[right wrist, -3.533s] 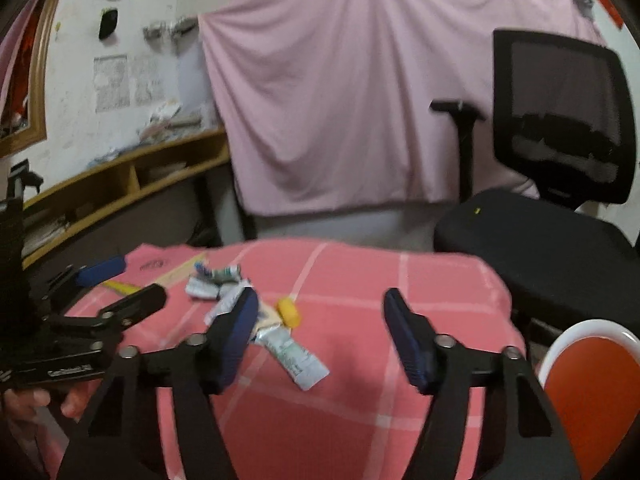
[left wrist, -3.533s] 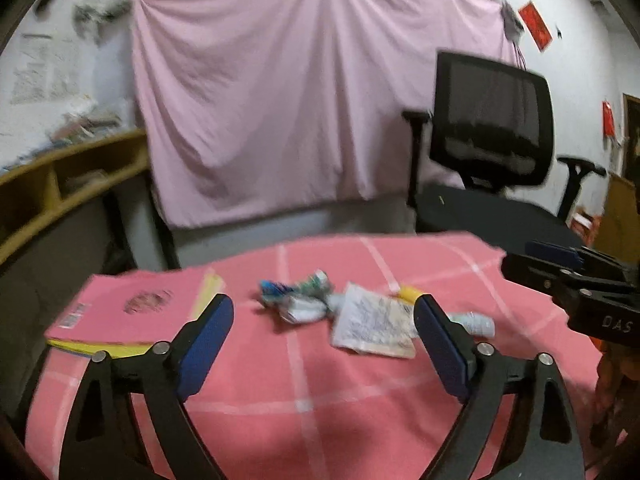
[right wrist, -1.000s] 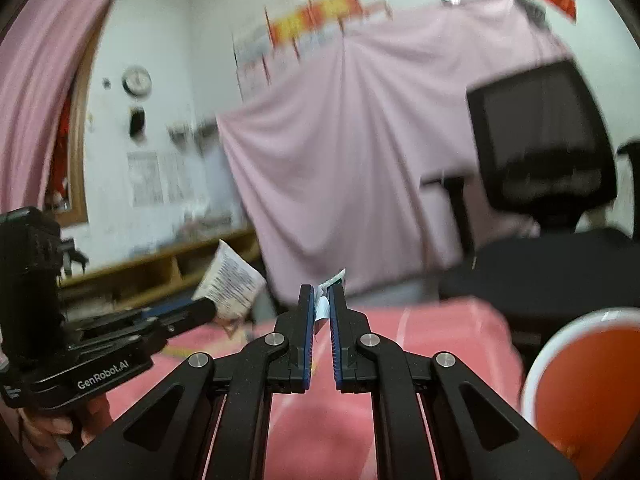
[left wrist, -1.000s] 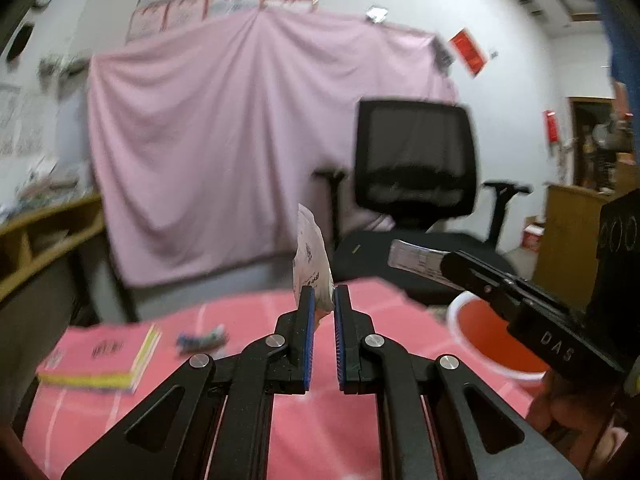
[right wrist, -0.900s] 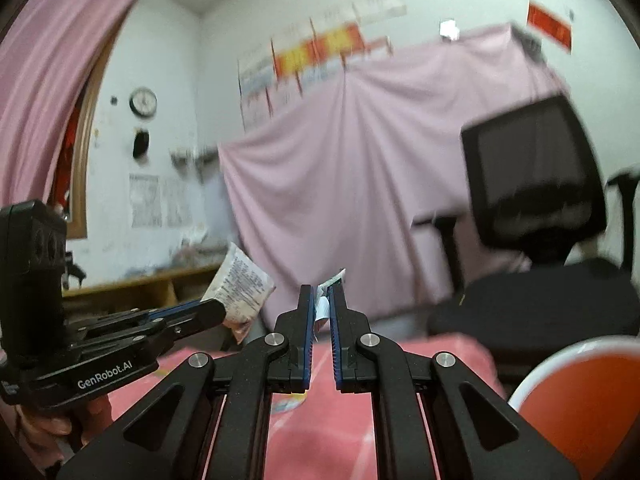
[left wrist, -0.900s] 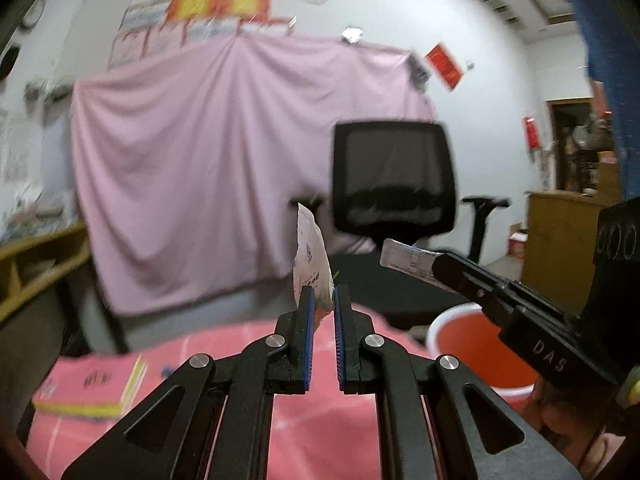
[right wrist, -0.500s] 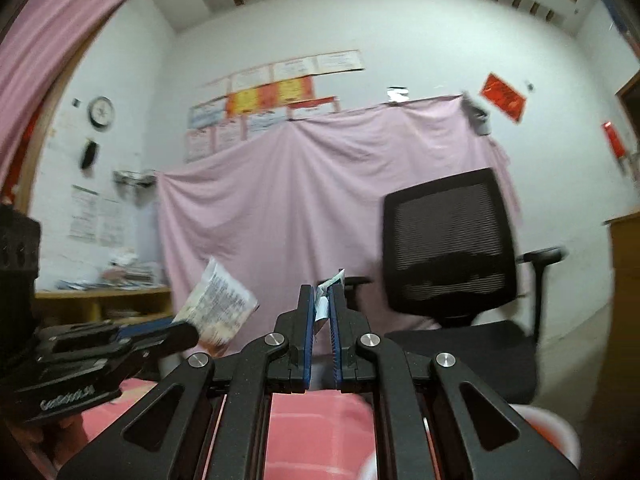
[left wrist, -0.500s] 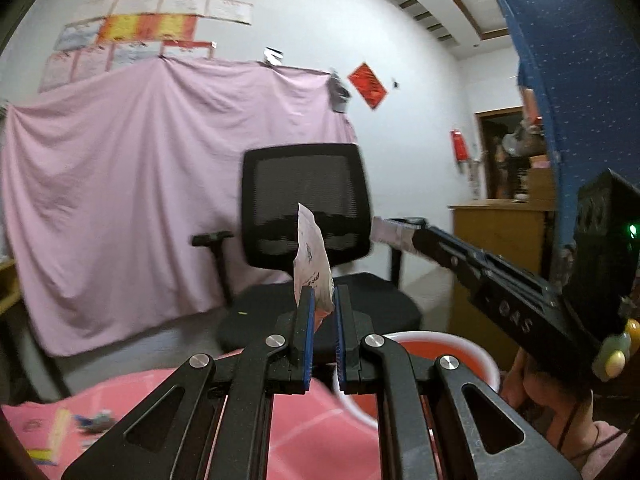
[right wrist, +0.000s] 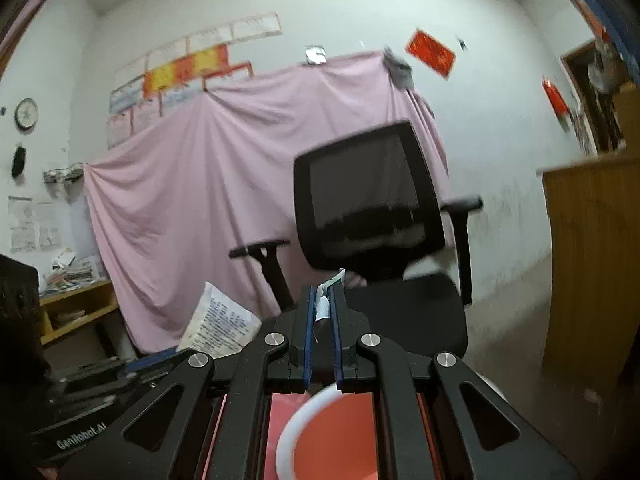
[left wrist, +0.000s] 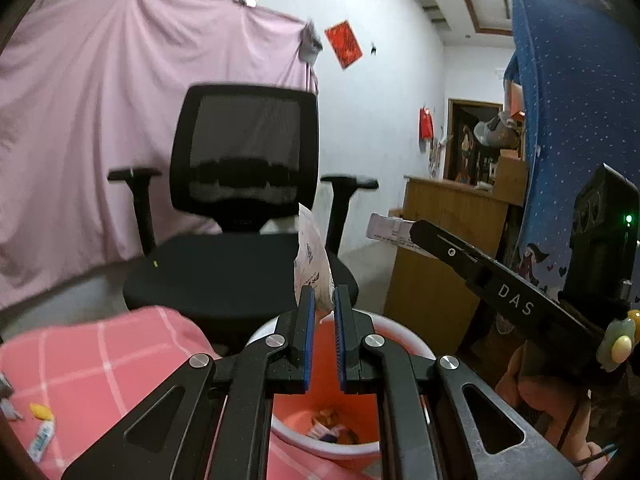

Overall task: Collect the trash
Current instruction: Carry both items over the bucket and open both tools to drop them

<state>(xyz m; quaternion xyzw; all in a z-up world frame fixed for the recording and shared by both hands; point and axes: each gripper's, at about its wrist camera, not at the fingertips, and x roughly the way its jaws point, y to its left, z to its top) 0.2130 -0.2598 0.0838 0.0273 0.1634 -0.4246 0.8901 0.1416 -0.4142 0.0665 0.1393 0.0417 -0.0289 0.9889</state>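
Left claw (left wrist: 322, 312) is pinching a light, floppy paper packet (left wrist: 312, 268) by its bottom edge; right claw (right wrist: 322, 312) is pinching a thin wrapper (right wrist: 325, 300) above the red bin (left wrist: 400, 328).

Orange bin (left wrist: 404, 334) mouth lies open; office chair (left wrist: 240, 216) stands close behind.

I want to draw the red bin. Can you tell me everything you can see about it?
The bin is a round bucket, orange-red inside with a white rim, and looks like plastic. It stands upright and open, with no lid in sight, beside the pink checked cloth and in front of the black chair. A few bits of rubbish lie at its bottom. The left tongs hold a paper wrapper above it. In the right view its rim shows below the right tongs.
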